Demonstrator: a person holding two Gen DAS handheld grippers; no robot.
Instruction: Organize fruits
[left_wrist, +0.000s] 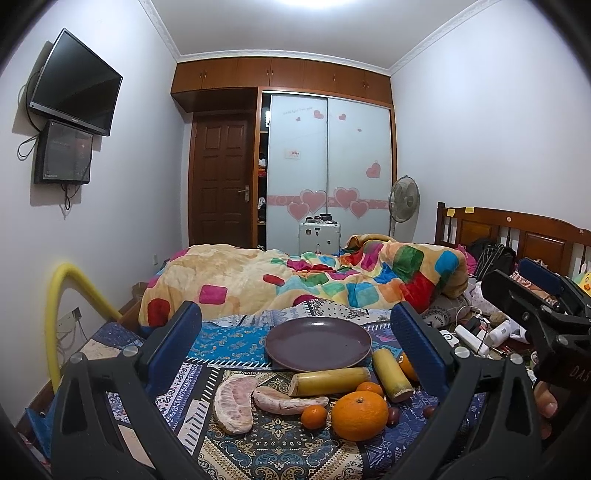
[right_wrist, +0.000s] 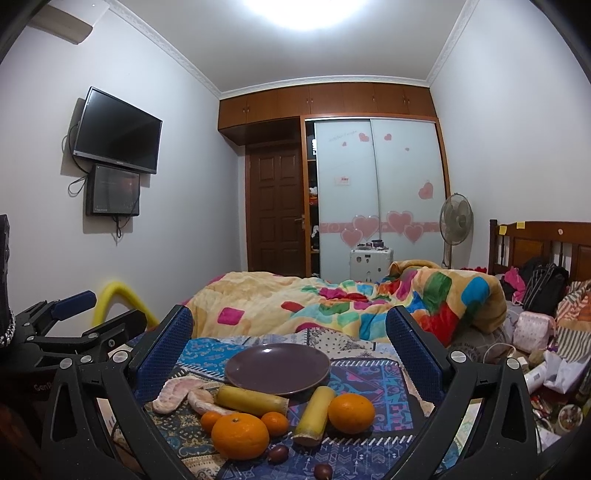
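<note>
An empty purple plate (left_wrist: 317, 343) (right_wrist: 277, 367) lies on the patterned cloth over the bed. In front of it are two yellow sugarcane pieces (left_wrist: 328, 380) (right_wrist: 314, 410), two pomelo segments (left_wrist: 234, 402) (right_wrist: 173, 393), a big orange (left_wrist: 359, 415) (right_wrist: 240, 435), a second orange (right_wrist: 351, 412), small tangerines (left_wrist: 314, 416) (right_wrist: 275, 422) and small dark round fruits (right_wrist: 277, 454). My left gripper (left_wrist: 295, 310) hovers above the fruit, open and empty. To its right, my right gripper (right_wrist: 290, 314) is open and empty at about the same height.
A colourful quilt (left_wrist: 295, 280) is bunched behind the plate. Chargers, bottles and bags (left_wrist: 476, 332) clutter the bed's right side by the wooden headboard (left_wrist: 517, 229). A yellow foam tube (left_wrist: 55, 314) arches at the left wall. A person's fingers (left_wrist: 546, 406) show on the right gripper's handle.
</note>
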